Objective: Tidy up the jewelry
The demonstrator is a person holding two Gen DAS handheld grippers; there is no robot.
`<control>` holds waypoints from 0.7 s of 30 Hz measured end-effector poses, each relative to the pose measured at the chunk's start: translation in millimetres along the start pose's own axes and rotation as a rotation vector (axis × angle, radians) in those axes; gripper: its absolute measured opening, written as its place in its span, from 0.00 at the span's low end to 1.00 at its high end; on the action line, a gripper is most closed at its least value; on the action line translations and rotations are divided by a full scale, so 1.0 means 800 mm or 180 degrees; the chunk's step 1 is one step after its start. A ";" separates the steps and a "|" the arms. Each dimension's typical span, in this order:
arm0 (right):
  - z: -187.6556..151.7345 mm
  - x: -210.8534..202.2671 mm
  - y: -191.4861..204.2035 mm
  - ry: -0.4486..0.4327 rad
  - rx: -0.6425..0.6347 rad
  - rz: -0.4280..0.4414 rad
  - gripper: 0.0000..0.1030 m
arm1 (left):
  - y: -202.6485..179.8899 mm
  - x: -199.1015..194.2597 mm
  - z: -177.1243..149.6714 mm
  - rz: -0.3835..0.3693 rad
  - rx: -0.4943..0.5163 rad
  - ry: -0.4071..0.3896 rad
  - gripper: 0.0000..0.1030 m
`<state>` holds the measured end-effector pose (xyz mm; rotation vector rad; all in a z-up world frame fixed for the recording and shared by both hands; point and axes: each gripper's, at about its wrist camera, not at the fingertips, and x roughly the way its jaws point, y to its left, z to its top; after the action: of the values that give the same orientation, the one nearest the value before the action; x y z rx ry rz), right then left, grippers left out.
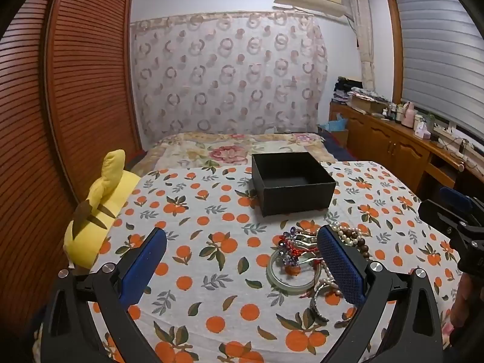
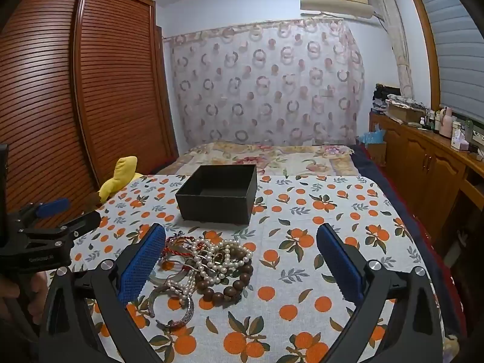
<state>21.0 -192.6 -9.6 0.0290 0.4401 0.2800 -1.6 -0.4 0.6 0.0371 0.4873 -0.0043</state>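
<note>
A bed fills the lower half of both views, covered by a white cloth printed with oranges (image 1: pixel 211 211) and, farther back, a floral blanket (image 1: pixel 230 148). A louvered wooden wardrobe (image 2: pixel 90 84) takes the left of the frame, a ring-patterned curtain (image 1: pixel 230 72) hangs at center top, and a wooden sideboard (image 2: pixel 429 163) runs along the right edge.

At mid-frame an open black box (image 1: pixel 292 186) sits upright on the orange cloth, its lid off and nothing visible in the part of its interior that shows. A yellow plush toy (image 1: pixel 96 211) lies at the cloth's left edge.

The jewelry pile (image 2: pixel 205 269) lies on the cloth just below the box in the frame, apart from it: a pale green jade bangle (image 1: pixel 292 275), a silver cuff (image 2: pixel 178 311), a brown wooden bead bracelet (image 2: pixel 233 281), white pearl strands (image 2: pixel 224 251) and red cord pieces (image 1: pixel 295 249), tangled together.

The left gripper (image 1: pixel 242 264) hovers above the cloth with its blue-padded tongs spread wide apart, the pile beside its right finger. The right gripper (image 2: pixel 242 264) likewise has its tongs spread wide, holding nothing, the pile next to its left finger.
</note>
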 end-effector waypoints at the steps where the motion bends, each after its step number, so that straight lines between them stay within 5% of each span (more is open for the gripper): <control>1: 0.000 0.000 0.001 -0.0001 -0.0008 -0.0005 0.98 | 0.000 -0.001 0.000 0.0000 -0.0006 0.0003 0.94; 21: 0.002 -0.007 -0.001 -0.0034 0.0016 0.0022 0.98 | 0.000 -0.006 0.005 -0.0020 -0.0016 0.0071 0.94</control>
<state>17.3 -194.8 -6.2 0.0368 0.4302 0.2854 -3.9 -0.6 5.9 0.0307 0.5098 -0.0087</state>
